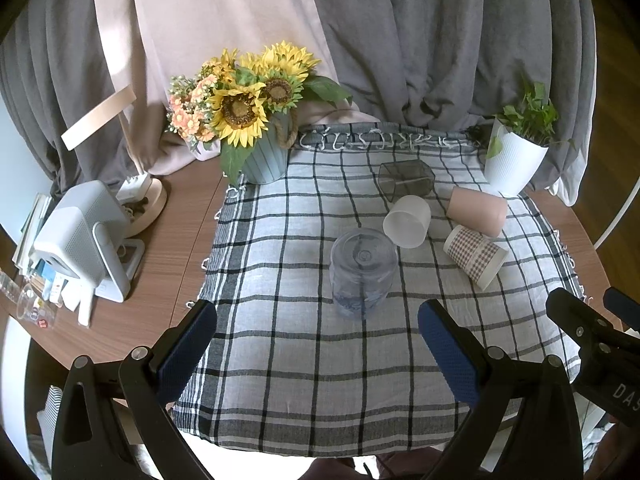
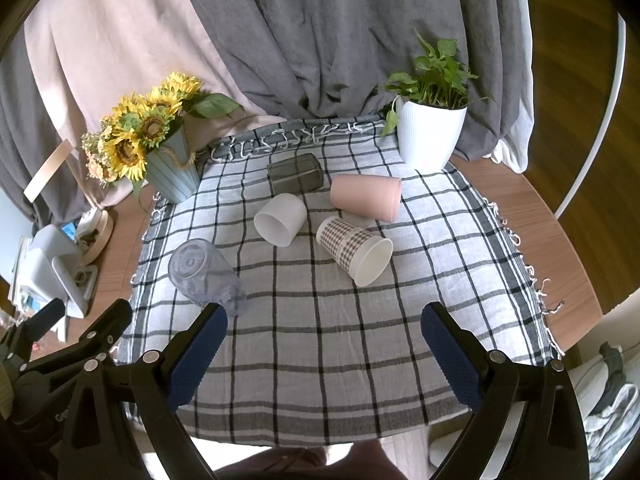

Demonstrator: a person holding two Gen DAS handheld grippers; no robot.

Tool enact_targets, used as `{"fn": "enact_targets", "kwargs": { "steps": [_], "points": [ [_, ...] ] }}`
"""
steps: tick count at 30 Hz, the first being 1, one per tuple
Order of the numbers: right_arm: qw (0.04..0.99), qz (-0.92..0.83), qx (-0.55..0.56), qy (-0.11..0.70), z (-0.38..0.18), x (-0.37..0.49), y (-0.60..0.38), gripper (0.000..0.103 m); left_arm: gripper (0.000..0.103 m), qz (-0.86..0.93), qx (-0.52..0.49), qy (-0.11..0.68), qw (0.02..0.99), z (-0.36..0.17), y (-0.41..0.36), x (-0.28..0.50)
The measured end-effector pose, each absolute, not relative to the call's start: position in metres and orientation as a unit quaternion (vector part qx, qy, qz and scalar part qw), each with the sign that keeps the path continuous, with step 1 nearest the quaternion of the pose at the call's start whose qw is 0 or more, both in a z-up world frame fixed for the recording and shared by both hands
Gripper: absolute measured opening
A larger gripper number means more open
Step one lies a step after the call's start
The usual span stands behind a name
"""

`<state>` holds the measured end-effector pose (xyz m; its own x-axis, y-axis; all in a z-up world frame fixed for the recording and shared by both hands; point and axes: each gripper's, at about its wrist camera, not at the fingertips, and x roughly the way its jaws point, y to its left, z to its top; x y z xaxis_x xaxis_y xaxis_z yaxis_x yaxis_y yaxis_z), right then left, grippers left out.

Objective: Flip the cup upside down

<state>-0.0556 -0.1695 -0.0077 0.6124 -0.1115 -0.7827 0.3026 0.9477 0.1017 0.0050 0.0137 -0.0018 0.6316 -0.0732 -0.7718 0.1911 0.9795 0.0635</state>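
A clear plastic cup (image 1: 362,270) stands upside down on the checked cloth (image 1: 304,360), base up; it also shows in the right wrist view (image 2: 204,276). A white cup (image 1: 407,221) (image 2: 280,219), a pink cup (image 1: 478,211) (image 2: 366,196), a checked paper cup (image 1: 476,257) (image 2: 354,250) and a dark smoky cup (image 1: 406,180) (image 2: 295,178) lie on their sides behind it. My left gripper (image 1: 318,322) is open and empty just in front of the clear cup. My right gripper (image 2: 324,326) is open and empty, near the cloth's front.
A sunflower pot (image 1: 264,160) stands at the back left of the cloth, a white plant pot (image 1: 514,162) at the back right. A lamp base (image 1: 146,204) and a white device (image 1: 84,240) sit on the wooden table (image 1: 176,240) at the left. Grey curtains hang behind.
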Motion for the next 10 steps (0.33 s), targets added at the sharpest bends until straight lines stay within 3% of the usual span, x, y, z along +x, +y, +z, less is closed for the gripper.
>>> {"fn": "enact_targets", "kwargs": {
  "steps": [10],
  "points": [
    [0.89,-0.116,0.114,0.427,-0.0078,-0.0567,-0.17,0.098,0.103,-0.073,0.07,0.424,0.9,-0.0021,0.0135,0.005]
  ]
}}
